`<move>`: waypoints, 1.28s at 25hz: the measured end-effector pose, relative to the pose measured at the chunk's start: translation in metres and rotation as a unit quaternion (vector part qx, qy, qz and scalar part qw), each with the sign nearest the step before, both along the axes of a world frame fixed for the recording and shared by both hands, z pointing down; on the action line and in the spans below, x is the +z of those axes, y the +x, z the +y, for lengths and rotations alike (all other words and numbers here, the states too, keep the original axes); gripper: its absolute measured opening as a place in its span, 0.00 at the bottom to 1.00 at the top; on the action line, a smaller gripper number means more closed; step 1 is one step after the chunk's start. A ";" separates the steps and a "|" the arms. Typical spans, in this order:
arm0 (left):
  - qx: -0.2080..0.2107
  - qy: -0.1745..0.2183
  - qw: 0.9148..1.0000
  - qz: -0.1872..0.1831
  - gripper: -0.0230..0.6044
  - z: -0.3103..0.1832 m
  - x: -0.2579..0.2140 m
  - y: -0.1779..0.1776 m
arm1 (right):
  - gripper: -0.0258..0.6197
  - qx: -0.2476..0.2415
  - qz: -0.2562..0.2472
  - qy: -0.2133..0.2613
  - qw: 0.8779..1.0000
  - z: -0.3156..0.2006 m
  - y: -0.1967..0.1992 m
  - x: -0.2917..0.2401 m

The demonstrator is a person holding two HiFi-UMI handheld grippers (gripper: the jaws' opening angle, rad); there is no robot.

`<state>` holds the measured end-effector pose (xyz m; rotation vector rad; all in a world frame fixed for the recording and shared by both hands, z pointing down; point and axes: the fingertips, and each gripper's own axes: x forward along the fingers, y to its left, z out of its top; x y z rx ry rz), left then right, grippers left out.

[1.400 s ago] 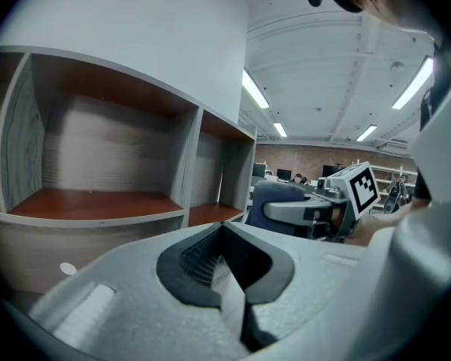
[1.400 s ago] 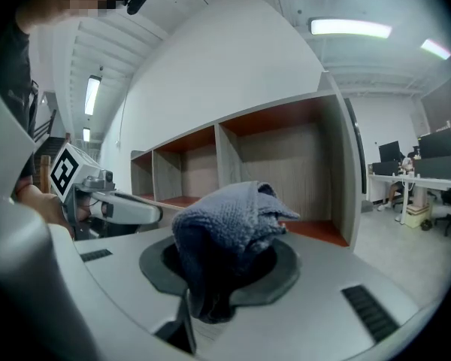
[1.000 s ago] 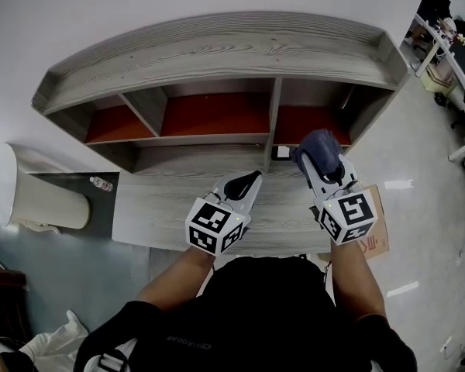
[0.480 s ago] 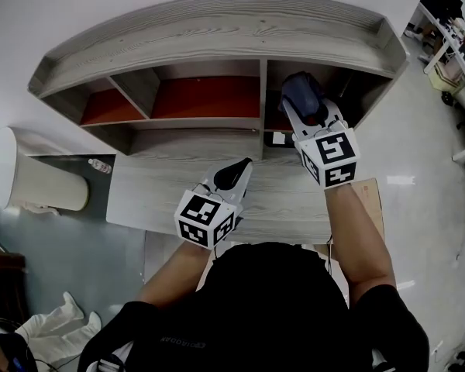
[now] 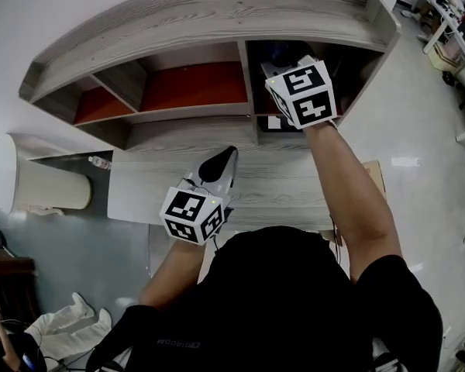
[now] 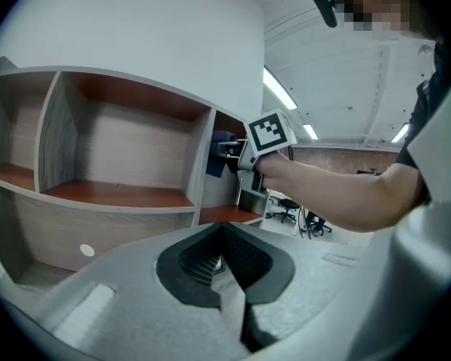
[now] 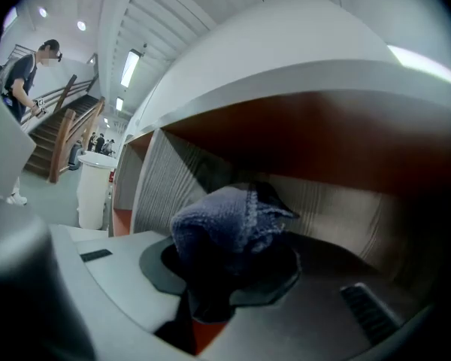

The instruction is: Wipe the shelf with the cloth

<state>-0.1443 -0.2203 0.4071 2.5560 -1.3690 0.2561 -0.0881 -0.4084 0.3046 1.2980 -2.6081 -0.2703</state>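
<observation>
The grey wooden shelf (image 5: pixel 217 14) has several compartments with red-brown floors. My right gripper (image 5: pixel 283 56) reaches into its rightmost compartment, shut on a dark blue cloth (image 5: pixel 279 51). In the right gripper view the bunched cloth (image 7: pixel 225 224) sits between the jaws of the right gripper (image 7: pixel 225 269), close to the compartment's back wall (image 7: pixel 323 201). The left gripper view shows that cloth (image 6: pixel 218 153) inside the right compartment. My left gripper (image 5: pixel 221 161) hovers low over the desk top (image 5: pixel 294 184), shut and holding nothing, and is seen as the left gripper (image 6: pixel 224 258) in its own view.
A white cylindrical bin (image 5: pixel 31 180) and a small bottle (image 5: pixel 99 162) stand left of the desk. A cardboard box (image 5: pixel 374 178) lies on the floor at the right. A small black-and-white item (image 5: pixel 275 122) rests below the right compartment. A person (image 7: pixel 19 74) stands by distant stairs.
My right gripper has carried the cloth from above the desk forward and up into the right compartment. The left gripper has stayed almost still.
</observation>
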 end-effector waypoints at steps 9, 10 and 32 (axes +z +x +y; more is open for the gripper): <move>-0.013 -0.003 1.000 -0.003 0.05 0.004 0.001 -0.005 | 0.20 0.009 -0.002 0.007 1.000 -0.015 -0.008 -0.010; -0.013 -0.003 1.000 -0.003 0.05 0.005 0.001 -0.006 | 0.20 0.011 -0.001 0.006 1.000 -0.016 -0.008 -0.010; 0.013 -0.003 1.000 0.002 0.05 0.001 0.001 0.010 | 0.20 0.100 -0.003 -0.003 0.995 -0.027 0.071 0.001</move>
